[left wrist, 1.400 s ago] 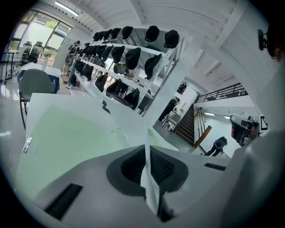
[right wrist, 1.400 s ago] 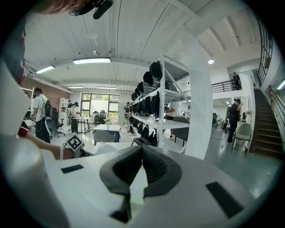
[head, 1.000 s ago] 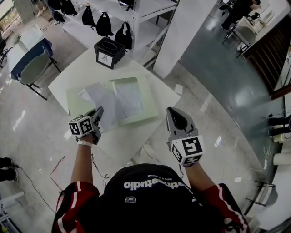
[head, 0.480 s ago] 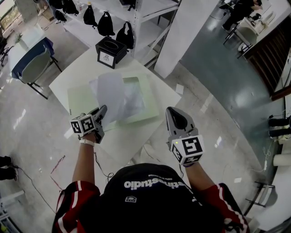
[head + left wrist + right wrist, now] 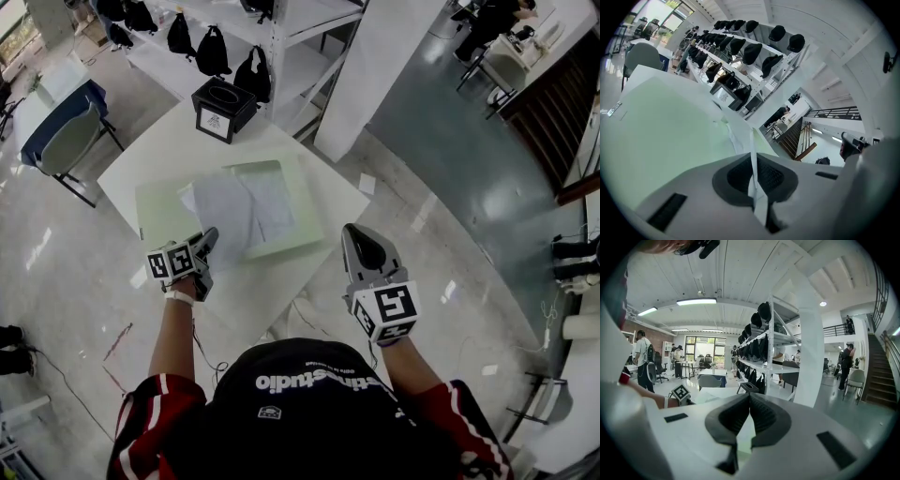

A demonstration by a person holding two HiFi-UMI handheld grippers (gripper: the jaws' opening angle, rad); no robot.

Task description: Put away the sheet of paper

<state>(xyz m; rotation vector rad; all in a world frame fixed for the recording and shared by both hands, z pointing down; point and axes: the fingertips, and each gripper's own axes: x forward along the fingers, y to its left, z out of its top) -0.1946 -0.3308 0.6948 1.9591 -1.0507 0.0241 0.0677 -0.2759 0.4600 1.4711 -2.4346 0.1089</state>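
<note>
A white sheet of paper [image 5: 228, 212] lies slanted over a pale green folder [image 5: 159, 208] that is open flat on the white table [image 5: 323, 186]. My left gripper [image 5: 204, 240] is at the sheet's near corner and shut on it. In the left gripper view the paper's thin edge [image 5: 753, 145] runs up from between the pads of the left gripper [image 5: 753, 174]. My right gripper [image 5: 354, 232] hovers by the table's near right edge, shut, with nothing in it. The right gripper view shows the right gripper [image 5: 749, 398] with its jaws meeting and empty.
A black box [image 5: 223, 108] stands at the table's far corner. Behind it are white shelves with black bags [image 5: 251, 70]. A grey chair [image 5: 67, 138] stands to the left of the table, and a white pillar [image 5: 375, 66] to the right.
Half a second ago the sheet stood raised and billowing over the folder; now it has come down flatter across it. My left gripper has sunk a little. The right gripper has stayed put.
</note>
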